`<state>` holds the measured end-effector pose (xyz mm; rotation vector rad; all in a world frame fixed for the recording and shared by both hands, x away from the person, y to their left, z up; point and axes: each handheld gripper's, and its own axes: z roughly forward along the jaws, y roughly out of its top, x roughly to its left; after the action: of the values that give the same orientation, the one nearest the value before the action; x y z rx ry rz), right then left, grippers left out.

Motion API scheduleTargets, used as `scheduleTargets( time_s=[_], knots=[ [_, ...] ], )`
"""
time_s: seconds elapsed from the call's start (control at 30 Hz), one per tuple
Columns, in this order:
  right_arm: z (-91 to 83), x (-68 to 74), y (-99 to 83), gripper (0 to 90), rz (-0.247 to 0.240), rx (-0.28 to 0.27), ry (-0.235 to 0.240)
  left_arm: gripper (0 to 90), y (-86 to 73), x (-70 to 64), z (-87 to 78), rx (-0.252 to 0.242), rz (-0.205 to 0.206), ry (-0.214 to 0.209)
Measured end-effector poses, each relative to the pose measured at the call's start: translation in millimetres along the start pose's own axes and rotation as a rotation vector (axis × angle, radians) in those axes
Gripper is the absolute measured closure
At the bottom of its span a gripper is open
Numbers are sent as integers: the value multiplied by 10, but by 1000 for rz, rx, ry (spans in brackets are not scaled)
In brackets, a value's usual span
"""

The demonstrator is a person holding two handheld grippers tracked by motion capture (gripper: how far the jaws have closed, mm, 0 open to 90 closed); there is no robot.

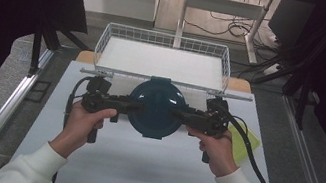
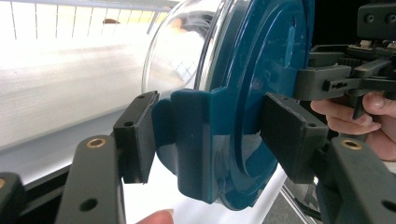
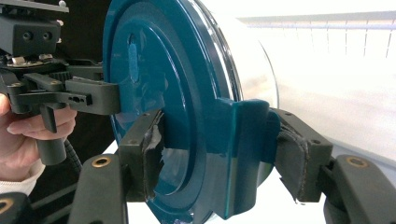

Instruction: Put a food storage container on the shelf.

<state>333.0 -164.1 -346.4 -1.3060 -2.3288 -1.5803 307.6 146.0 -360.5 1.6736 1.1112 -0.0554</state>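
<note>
A round glass container with a teal lid (image 1: pixel 156 108) is held between the two sets of tongs above the white bench (image 1: pixel 137 168), just in front of the wire basket (image 1: pixel 166 41) that stands at the bench's far edge. In the high view the left tongs (image 1: pixel 131 105) grip its left side and the right tongs (image 1: pixel 178 114) its right side, with the lid facing up towards the camera. In the left gripper view the left tongs (image 2: pixel 210 135) are clamped on the teal latch tab (image 2: pixel 196 140) at the lid's edge, one pad on the glass side and one on the lid's face. The right gripper view shows the same on the opposite tab (image 3: pixel 243 149): the right tongs (image 3: pixel 219 154) are clamped across it, pads pressed against both sides. A yellow-green sheet (image 1: pixel 244 144) lies on the bench under the right hand (image 1: pixel 216 149).
</note>
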Motion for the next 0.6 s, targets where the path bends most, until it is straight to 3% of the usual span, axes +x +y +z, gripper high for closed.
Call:
scheduleTargets(
  time_s=[0.6],
  knots=[
    [-29, -6, 335, 376, -6, -17, -7, 389, 340, 19, -15, -15, 11, -12]
  ],
)
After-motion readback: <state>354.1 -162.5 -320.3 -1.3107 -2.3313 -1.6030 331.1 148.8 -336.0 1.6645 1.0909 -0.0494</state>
